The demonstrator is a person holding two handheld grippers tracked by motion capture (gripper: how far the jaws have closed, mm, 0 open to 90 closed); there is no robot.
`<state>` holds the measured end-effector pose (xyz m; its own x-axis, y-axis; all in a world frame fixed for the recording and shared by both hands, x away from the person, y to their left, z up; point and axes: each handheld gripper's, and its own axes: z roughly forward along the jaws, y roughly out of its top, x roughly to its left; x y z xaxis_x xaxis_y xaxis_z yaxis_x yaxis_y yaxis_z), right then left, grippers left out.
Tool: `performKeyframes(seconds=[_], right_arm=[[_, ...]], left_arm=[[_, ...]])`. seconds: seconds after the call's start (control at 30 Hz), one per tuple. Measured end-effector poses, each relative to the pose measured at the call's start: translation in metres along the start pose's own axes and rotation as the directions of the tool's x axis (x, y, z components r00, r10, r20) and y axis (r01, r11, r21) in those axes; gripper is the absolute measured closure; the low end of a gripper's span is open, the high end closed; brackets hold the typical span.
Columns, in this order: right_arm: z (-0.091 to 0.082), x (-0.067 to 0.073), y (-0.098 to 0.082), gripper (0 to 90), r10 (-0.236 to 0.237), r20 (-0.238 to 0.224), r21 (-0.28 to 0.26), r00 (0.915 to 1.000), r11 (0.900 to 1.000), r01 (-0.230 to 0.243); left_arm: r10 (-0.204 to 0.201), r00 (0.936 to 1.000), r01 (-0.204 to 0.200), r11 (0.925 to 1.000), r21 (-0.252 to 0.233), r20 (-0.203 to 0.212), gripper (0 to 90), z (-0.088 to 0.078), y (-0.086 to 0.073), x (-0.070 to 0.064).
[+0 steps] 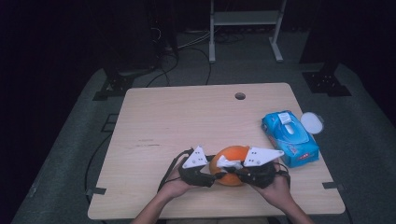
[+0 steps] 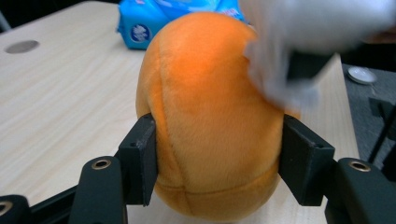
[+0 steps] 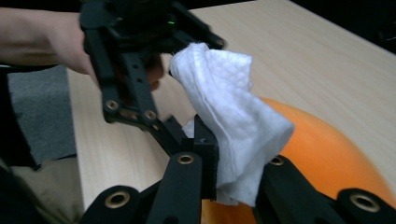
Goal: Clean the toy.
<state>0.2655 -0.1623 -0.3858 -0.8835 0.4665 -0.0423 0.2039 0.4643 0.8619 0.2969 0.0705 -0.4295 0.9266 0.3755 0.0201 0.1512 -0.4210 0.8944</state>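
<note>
High view: my left gripper [image 1: 211, 176] is clamped on the orange plush [image 1: 232, 164] at the table's [image 1: 177, 116] near edge, right gripper [image 1: 233, 169] is pinching a wipe [image 1: 227, 162] on top, so wiping looks barely started.

Taking the orange plush ball [image 1: 231, 165] as the landmark: both grippers close it in, the left gripper [image 1: 215, 176] on its left flank and the right gripper [image 1: 236, 169] with a white wipe [image 1: 227, 162] over its top. Right of the ball, the blue wipe pack [image 1: 289, 137] blocks the way near the table [image 1: 177, 116] edge. Left of the ball and beyond it, bare wood lies free up to a small round hole [image 1: 240, 96].
</note>
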Motion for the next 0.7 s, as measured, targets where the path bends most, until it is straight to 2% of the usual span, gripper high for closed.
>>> performKeyframes(seconds=[0.03, 0.1, 0.17, 0.27, 0.37, 0.43, 0.5, 0.53, 0.57, 0.6, 0.7], right_arm=[[-0.004, -0.004, 0.0, 83.1, 0.013, 0.018, -0.002, 0.9998, 1.0, -0.013], [-0.012, -0.017, -0.004, 83.2, 0.042, 0.06, 0.001, 0.9973, 0.999, -0.042], [-0.014, -0.027, -0.013, 83.2, 0.08, 0.064, 0.005, 0.9948, 0.997, -0.08], [-0.012, -0.03, -0.018, 83.2, 0.107, 0.068, 0.009, 0.9919, 0.994, -0.108], [-0.009, -0.021, -0.01, 83.2, 0.077, 0.054, -0.005, 0.9956, 0.997, -0.077], [-0.001, -0.011, -0.005, 83.2, 0.065, 0.018, -0.006, 0.9978, 0.998, -0.065], [0.007, 0.001, -0.001, 83.2, 0.03, -0.004, 0.007, 0.9995, 1.0, -0.03], [0.012, 0.008, 0.001, 83.3, -0.011, 0.007, 0.028, 0.9999, 1.0, 0.01], [0.014, 0.01, 0.002, 83.3, -0.032, 0.024, 0.04, 0.9992, 0.999, 0.031], [0.013, 0.009, 0.002, 83.3, -0.03, 0.027, 0.038, 0.9992, 0.999, 0.029], [0.007, -0.001, 0.0, 83.3, 0.007, 0.037, 0.021, 0.9993, 1.0, -0.007]], left_arm=[[0.007, 0.9999, -0.007, 1.0, 0.001, -0.008, 37.4, -0.001, -0.001, 0.0], [-0.017, 0.9999, 0.017, 0.9999, -0.001, 0.001, 34.2, 0.001, -0.003, 0.002], [-0.04, 0.999, 0.04, 0.9992, -0.001, 0.021, 25.7, 0.004, -0.003, 0.002], [-0.039, 0.9992, 0.039, 0.9992, -0.003, 0.011, 25.7, 0.007, -0.002, 0.002], [-0.031, 0.9994, 0.031, 0.9995, 0.002, -0.016, 31.2, 0.007, 0.0, 0.0], [-0.01, 0.9997, 0.01, 0.9999, 0.009, -0.022, 31.6, 0.009, 0.002, -0.005], [0.026, 0.9994, -0.026, 0.9994, 0.023, -0.024, 31.6, 0.011, 0.004, -0.011], [0.026, 0.9994, -0.026, 0.9994, 0.023, -0.024, 32.1, 0.011, 0.004, -0.011], [0.047, 0.9984, -0.045, 0.9984, 0.033, -0.033, 32.4, 0.011, 0.004, -0.012], [0.037, 0.9989, -0.036, 0.9988, 0.032, -0.03, 32.6, 0.011, 0.003, -0.011], [0.028, 0.9992, -0.027, 0.9993, 0.026, -0.028, 32.7, 0.01, 0.001, -0.008]])
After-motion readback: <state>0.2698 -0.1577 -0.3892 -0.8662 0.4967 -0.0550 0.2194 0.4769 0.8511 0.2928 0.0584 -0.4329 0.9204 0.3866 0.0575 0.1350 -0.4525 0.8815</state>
